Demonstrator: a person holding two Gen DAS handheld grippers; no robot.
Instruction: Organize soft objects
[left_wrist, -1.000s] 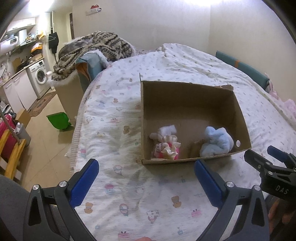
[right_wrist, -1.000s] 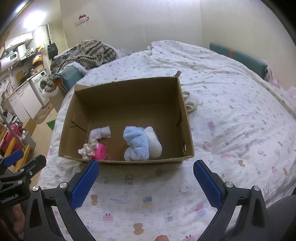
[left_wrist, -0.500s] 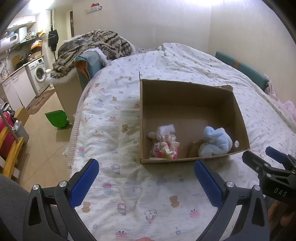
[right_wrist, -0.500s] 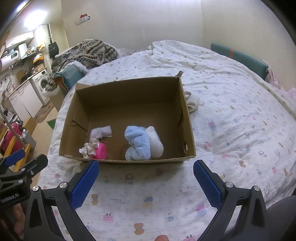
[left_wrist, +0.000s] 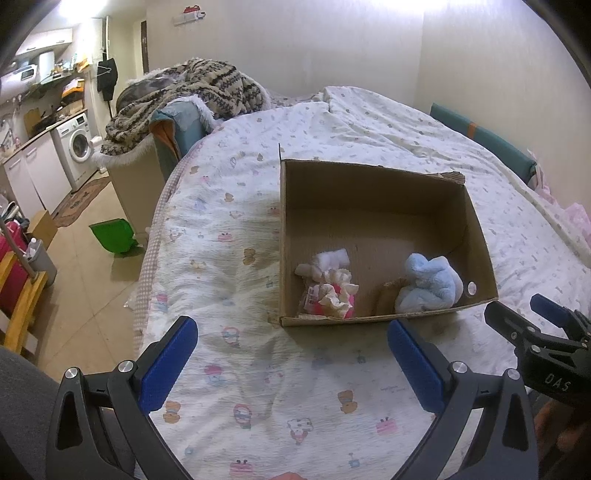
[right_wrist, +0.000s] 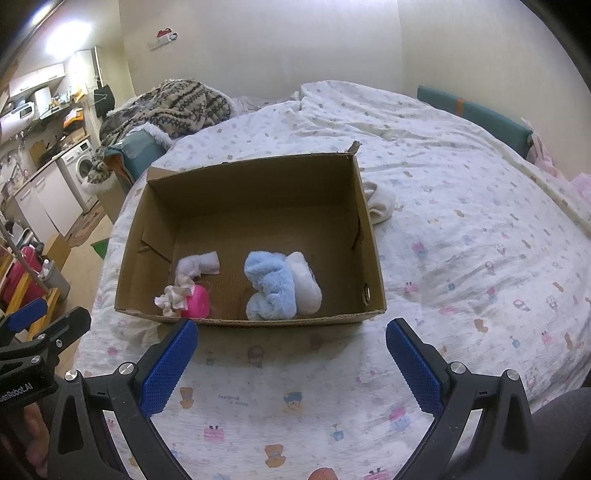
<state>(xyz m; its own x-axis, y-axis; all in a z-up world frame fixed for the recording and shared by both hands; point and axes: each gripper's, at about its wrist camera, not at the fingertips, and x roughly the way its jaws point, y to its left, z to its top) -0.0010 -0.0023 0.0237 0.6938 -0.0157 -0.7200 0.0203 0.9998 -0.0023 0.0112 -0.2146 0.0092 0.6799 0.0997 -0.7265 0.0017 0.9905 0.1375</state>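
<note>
Setting: a cardboard box (right_wrist: 373, 258) sits on a bed with a cartoon-print sheet (right_wrist: 480, 258).
In the box: a light blue plush (right_wrist: 269, 284) and a white roll (right_wrist: 304, 282) at the near wall; a pink ruffled item (right_wrist: 186, 299) at near left.
Remaining item: a white cloth (right_wrist: 380, 203) lies outside, touching the box's right wall, toward the far end; long axis runs near to far.
Right gripper (right_wrist: 291, 350): jaws wide apart, empty; the nearer one, cloth far and right of it.
Left gripper (left_wrist: 291, 350): jaws wide apart, empty.
</note>
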